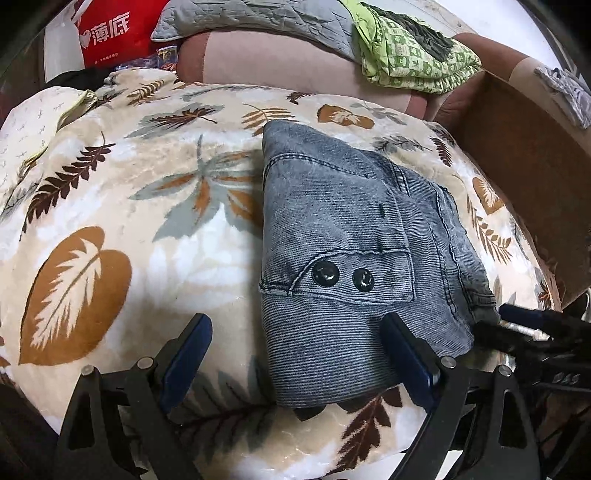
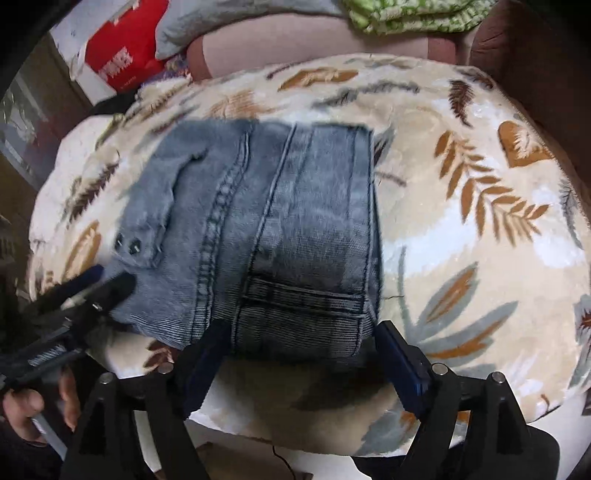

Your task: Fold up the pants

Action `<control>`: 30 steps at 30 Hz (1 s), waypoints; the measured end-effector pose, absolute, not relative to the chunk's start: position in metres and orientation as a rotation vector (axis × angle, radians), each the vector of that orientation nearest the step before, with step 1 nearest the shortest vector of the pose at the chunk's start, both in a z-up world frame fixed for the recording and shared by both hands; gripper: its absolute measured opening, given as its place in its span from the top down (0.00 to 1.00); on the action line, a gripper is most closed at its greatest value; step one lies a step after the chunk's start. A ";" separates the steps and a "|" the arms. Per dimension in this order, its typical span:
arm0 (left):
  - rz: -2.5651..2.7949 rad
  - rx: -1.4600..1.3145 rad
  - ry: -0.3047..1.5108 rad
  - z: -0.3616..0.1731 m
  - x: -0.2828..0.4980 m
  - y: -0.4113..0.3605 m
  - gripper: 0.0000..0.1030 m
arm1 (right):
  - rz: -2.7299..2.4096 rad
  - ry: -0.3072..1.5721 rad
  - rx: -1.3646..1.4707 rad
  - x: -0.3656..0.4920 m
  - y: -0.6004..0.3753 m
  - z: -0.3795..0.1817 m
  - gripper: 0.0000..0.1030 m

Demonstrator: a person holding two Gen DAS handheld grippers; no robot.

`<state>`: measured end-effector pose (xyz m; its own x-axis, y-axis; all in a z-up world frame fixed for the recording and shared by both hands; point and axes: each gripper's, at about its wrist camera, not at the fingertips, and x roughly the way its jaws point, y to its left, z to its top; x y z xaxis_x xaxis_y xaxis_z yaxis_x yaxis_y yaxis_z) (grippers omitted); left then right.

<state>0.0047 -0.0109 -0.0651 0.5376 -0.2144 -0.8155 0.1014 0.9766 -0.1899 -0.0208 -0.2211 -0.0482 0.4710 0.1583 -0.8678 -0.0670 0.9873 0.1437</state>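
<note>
Grey-blue denim pants [image 1: 347,236] lie folded into a compact stack on a leaf-patterned blanket [image 1: 122,206]; a pocket flap with two black buttons faces up. My left gripper [image 1: 295,332] is open at the stack's near edge, its right finger over the denim and its left finger over the blanket. In the right wrist view the pants [image 2: 266,229] lie flat and my right gripper [image 2: 303,336] is open, its fingers straddling the near edge of the stack. The left gripper [image 2: 107,280] shows at the stack's left corner.
A pink-brown sofa back [image 1: 280,62] runs behind the blanket with a grey quilt [image 1: 258,18] and green patterned cloth [image 1: 410,51] on it. A red bag [image 1: 110,29] stands at the far left. A cardboard box [image 1: 524,155] sits on the right.
</note>
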 end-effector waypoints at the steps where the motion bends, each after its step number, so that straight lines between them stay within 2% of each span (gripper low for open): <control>1: -0.187 -0.124 0.985 -0.065 0.004 -0.011 0.10 | 0.139 1.059 0.101 -0.023 -0.223 -0.043 0.19; 5: -0.186 -0.121 0.986 -0.065 0.004 -0.011 0.10 | 0.133 1.004 0.143 -0.024 -0.227 -0.027 0.19; 8: -0.192 -0.123 0.995 -0.066 0.004 -0.011 0.10 | 0.075 1.104 0.061 -0.016 -0.219 -0.057 0.19; 10: -0.193 -0.119 0.988 -0.065 0.003 -0.010 0.10 | 0.080 1.119 0.138 -0.014 -0.226 -0.068 0.18; 22: -0.133 -0.283 0.966 -0.045 0.012 0.038 0.10 | 0.130 1.028 0.377 0.001 -0.281 -0.015 0.17; 30: -0.167 -0.217 1.006 -0.056 0.016 0.016 0.10 | 0.384 1.008 0.516 0.014 -0.230 -0.015 0.17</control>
<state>0.0156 0.0163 -0.0557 0.5251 -0.2383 -0.8170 0.0387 0.9657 -0.2568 0.0139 -0.2297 -0.0148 0.4842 0.5297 -0.6964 -0.0685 0.8164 0.5734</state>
